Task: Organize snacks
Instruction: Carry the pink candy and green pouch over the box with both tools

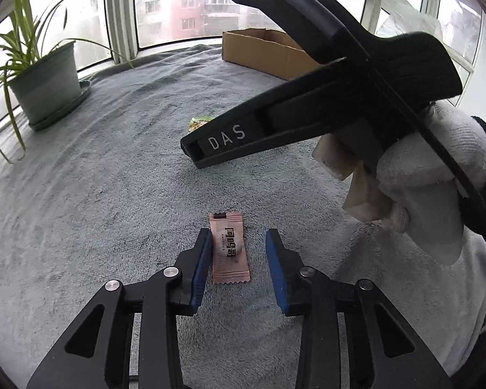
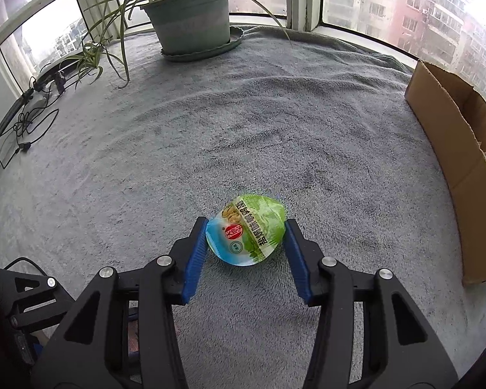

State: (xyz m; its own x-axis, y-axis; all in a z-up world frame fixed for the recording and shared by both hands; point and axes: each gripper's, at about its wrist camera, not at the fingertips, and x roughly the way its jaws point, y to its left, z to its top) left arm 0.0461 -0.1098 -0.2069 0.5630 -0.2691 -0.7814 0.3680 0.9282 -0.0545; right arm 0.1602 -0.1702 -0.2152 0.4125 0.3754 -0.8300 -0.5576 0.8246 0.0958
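Snacks lie on the grey blanket (image 2: 275, 113): pink sachet (image 1: 230, 248) between the parted left gripper (image 1: 238, 240) fingers; green round packet (image 2: 246, 231) between the parted right gripper (image 2: 247, 228) fingers, unclamped.

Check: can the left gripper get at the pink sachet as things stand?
Probably yes. The left gripper is open with the pink sachet lying flat between its fingers on the grey blanket, hard against the left pad; nothing blocks it.

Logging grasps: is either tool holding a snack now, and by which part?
Neither holds yet. The left tool straddles the pink packet, open. The right tool brackets the green pouch at its sides, unclamped.
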